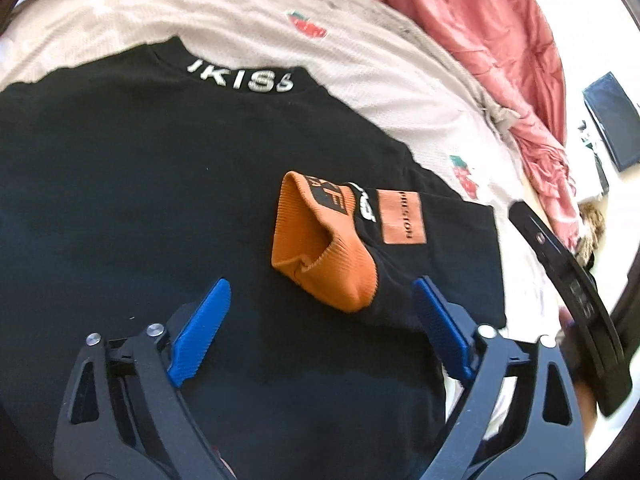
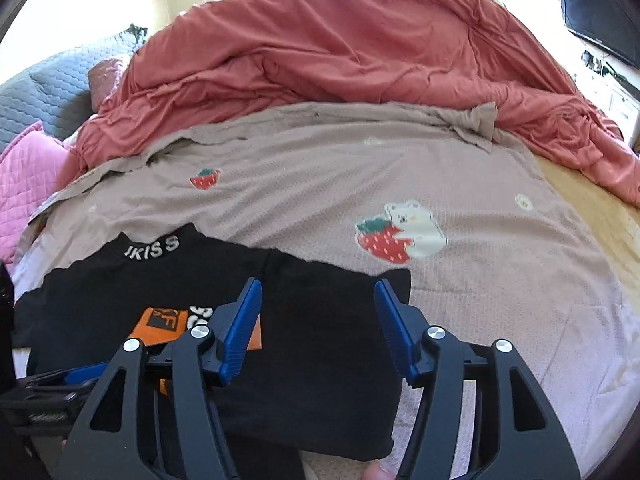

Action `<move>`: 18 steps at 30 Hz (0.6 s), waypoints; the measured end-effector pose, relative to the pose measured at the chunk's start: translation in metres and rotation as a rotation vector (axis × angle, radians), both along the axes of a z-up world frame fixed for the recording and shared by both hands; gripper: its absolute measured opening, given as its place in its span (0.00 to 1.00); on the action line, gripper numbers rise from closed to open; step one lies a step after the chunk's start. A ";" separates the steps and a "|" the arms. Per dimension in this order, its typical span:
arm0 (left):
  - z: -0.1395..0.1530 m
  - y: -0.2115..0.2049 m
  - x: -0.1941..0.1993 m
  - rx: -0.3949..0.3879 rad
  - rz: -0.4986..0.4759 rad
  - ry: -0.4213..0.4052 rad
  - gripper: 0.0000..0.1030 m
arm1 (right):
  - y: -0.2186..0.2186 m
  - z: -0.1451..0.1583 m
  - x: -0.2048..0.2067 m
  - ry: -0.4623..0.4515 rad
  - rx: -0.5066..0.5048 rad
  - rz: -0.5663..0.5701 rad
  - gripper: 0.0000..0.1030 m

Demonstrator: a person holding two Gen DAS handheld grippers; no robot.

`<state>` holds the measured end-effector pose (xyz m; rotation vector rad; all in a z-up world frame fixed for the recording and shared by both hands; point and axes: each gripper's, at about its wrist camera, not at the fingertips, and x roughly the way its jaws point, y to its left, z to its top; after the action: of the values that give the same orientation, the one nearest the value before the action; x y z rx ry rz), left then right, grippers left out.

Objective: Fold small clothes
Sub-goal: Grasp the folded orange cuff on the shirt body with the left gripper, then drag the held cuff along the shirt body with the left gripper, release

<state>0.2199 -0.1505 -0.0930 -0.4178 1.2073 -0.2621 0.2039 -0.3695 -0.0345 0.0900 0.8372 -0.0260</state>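
Black top (image 1: 160,200) part folded, orange-cuffed sleeve (image 1: 320,248) laid across; final folds judged left; left gripper (image 1: 322,320) and right gripper (image 2: 318,328) spread, nothing held

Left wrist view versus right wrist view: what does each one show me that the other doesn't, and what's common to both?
Only the left wrist view shows the orange cuff folded across the black top, fully clear between the open left gripper.

Only the right wrist view shows the bear-and-strawberry print, grey pillow and the open, empty right gripper.

Both show the top, its collar lettering, beige sheet and red blanket.
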 end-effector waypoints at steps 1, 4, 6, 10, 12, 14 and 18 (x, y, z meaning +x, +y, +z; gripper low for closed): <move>-0.003 -0.001 0.003 -0.009 0.013 0.011 0.81 | -0.001 -0.002 0.002 0.007 -0.002 -0.006 0.56; -0.013 -0.007 0.009 -0.021 0.038 0.032 0.62 | -0.006 -0.002 0.005 0.011 0.017 -0.024 0.56; -0.016 -0.015 0.012 0.026 0.038 0.032 0.42 | -0.011 -0.001 0.004 0.006 0.035 -0.035 0.56; -0.007 -0.025 0.015 0.125 0.000 -0.041 0.05 | -0.017 -0.008 0.006 0.034 0.044 -0.049 0.56; 0.000 -0.024 0.015 0.132 -0.022 -0.073 0.04 | -0.019 -0.011 0.007 0.045 0.056 -0.050 0.56; 0.009 -0.020 0.016 0.124 -0.030 -0.110 0.04 | -0.020 -0.012 0.008 0.049 0.065 -0.057 0.56; 0.033 -0.004 0.019 0.130 -0.016 -0.185 0.04 | -0.021 -0.012 0.008 0.048 0.073 -0.062 0.56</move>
<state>0.2388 -0.1543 -0.0603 -0.2646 1.0398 -0.2299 0.2123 -0.3905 -0.0468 0.1849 0.8830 -0.0562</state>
